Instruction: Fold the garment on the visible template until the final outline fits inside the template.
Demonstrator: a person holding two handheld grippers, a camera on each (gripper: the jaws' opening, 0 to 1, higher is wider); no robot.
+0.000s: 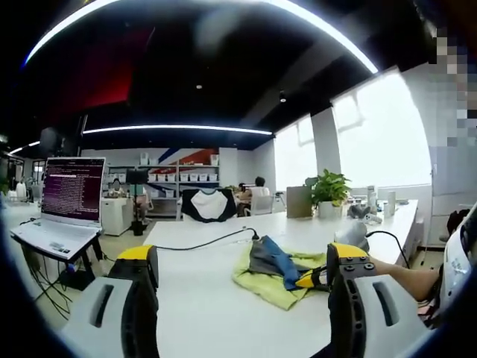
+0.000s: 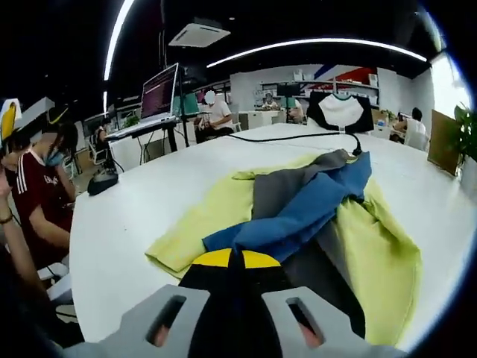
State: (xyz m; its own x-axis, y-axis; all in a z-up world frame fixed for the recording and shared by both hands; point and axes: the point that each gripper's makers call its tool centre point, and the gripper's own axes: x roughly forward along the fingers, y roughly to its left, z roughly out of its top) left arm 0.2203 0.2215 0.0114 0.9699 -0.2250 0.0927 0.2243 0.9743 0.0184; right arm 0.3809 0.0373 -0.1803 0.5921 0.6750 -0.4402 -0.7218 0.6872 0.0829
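In the right gripper view the right tongs [image 2: 232, 261] sit lowest and nearest, their yellow-tipped jaws pressed together at the near edge of the garment [image 2: 298, 216], though whether any cloth is caught between them cannot be told. The garment is a yellow-green piece with grey and blue panels bunched along its middle, lying rumpled on the white worktop [image 2: 134, 216], with bare surface on every side; no template outline can be made out under or around it. In the left gripper view the left tongs [image 1: 242, 265] hang above the worktop with jaws spread wide and nothing between them, well short of the garment, which lies toward that view's right, close to the worktop's edge where a person's forearm [image 1: 406, 277] rests. Farther along, a black cable [image 1: 201, 245] runs across the worktop toward the garment's far side, and beyond it stand a potted plant [image 1: 330, 190] and a laptop [image 1: 68, 198] on a stand. The risk here is judged to be dragging: a pull from one closed corner could slide the whole bundle rather than fold it, pushing it onto the cable.
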